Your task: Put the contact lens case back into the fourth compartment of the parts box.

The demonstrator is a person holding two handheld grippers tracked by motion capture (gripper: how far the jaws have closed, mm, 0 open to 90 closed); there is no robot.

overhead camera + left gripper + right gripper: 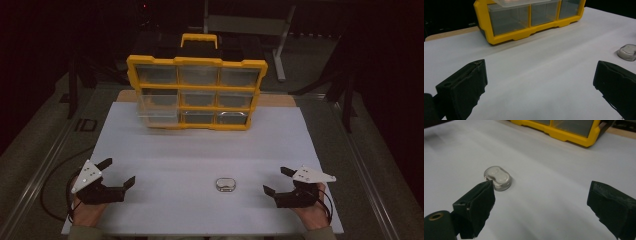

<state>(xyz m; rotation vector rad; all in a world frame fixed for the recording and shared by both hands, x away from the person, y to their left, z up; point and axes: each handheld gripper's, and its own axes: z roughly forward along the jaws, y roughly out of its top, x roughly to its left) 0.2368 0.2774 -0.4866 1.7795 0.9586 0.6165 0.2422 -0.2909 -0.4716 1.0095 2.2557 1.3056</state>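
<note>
1. Right now, the person is holding the left tool [118,174] low over the near left part of the table [200,150], jaws spread wide with nothing between them.
2. Across from it, the right tool [277,180] is hovering over the near right part, jaws also wide and gripping nothing.
3. Between the two, a little nearer the right one, a small clear oval case [226,184] is lying flat on the white top, touched by neither tool.
4. Seen along the right tool's jaws, the case [497,178] is sitting just past the tip of one jaw, apart from it.
5. Seen from the left tool, the case [627,52] is showing at the far edge, well apart from the jaws.
6. Farther back, a yellow organizer [196,92] is standing upright on the table, its clear drawers facing the person.
7. One drawer [158,110] at the left of the middle row is sticking out from the frame.
</note>
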